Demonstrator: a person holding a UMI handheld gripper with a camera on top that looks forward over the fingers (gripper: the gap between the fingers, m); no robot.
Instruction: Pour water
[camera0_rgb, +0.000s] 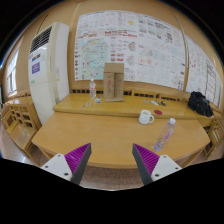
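Gripper (112, 163) wide open and empty, well short of the bottle (170, 130) by the mug (146, 117): best approach level, fingers straddling it

the gripper (111, 163) hangs open and empty at the frame's bottom. at right on the wooden table (90, 135) stand a bottle (169, 130) and white mug (146, 117).

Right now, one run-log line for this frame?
gripper: open, empty | bottle: upright on near table, beyond fingers | mug: on far table | pour: not started
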